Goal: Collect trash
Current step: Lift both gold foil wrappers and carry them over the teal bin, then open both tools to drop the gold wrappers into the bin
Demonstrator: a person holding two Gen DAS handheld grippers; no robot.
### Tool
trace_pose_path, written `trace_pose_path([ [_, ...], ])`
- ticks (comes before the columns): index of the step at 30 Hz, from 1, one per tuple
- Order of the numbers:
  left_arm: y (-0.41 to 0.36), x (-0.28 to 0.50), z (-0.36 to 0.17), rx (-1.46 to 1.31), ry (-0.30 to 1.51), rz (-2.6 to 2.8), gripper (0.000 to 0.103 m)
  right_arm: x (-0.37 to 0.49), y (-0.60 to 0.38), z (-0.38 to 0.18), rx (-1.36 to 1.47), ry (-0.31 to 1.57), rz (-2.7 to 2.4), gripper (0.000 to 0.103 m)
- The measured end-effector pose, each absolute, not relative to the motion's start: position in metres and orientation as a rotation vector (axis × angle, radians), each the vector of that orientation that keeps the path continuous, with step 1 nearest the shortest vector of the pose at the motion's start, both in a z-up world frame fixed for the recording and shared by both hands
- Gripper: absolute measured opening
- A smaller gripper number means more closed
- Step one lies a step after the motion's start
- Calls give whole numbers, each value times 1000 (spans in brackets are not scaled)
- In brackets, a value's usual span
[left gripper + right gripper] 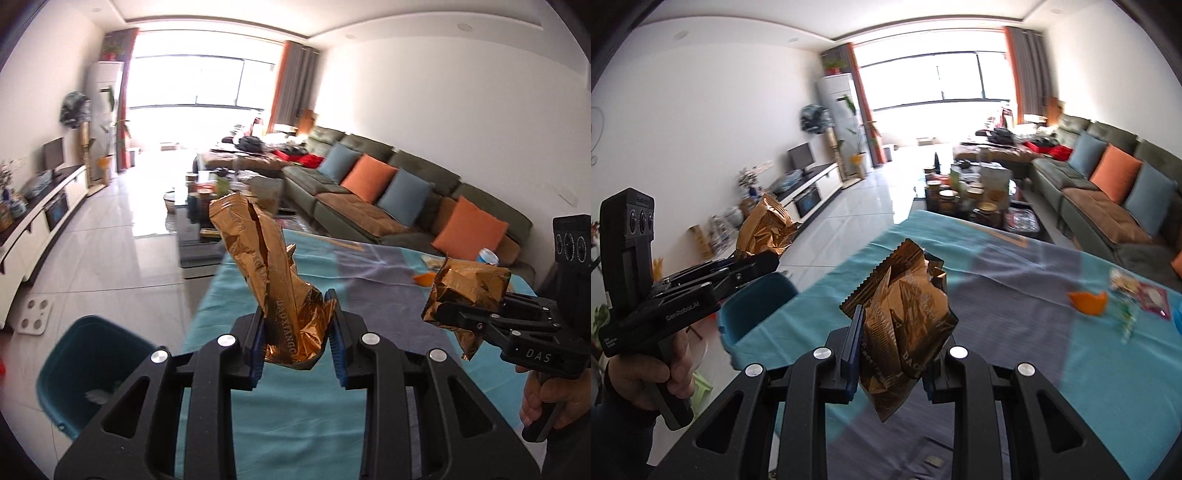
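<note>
Two grippers, each pinching a crumpled gold foil wrapper above the teal tablecloth [295, 413]. Left gripper [296, 334] clamps the long wrapper [266, 266], which stands upright out of its pads. Right gripper [892, 360] squeezes the shorter wrapper [905, 325]. Teal trash bin [79, 373] sits on the floor just beside the table's left edge. Orange peel [1087, 302] lies on the cloth, far right.
</note>
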State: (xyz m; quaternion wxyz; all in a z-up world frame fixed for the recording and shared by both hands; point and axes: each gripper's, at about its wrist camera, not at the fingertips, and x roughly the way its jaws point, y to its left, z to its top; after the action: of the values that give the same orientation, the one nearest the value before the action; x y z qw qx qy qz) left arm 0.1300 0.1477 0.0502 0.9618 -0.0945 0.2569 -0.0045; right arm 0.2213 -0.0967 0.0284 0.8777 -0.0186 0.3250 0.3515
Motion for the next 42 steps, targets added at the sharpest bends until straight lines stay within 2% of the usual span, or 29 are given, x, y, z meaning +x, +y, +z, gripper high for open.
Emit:
trace_pose_path([
  [8,225,79,48,-226,519,156,30,215,-17,38,-91,679,892,24],
  [20,333,24,11,-289,599,342,32,223,133,12,-247,796,1091,24],
  [33,366,42,-81,-386,757,395,32,234,228,-53,-411,975,1075,26],
  [36,367,52,-94,-383,773,398,36,234,234,-60,-428,990,1063,26],
  [40,366,61,-105,-385,796,407,42,233,243,-66,-453,997,1051,31],
  [42,367,63,-109,-391,802,419,48,234,245,-67,-465,992,1042,42],
])
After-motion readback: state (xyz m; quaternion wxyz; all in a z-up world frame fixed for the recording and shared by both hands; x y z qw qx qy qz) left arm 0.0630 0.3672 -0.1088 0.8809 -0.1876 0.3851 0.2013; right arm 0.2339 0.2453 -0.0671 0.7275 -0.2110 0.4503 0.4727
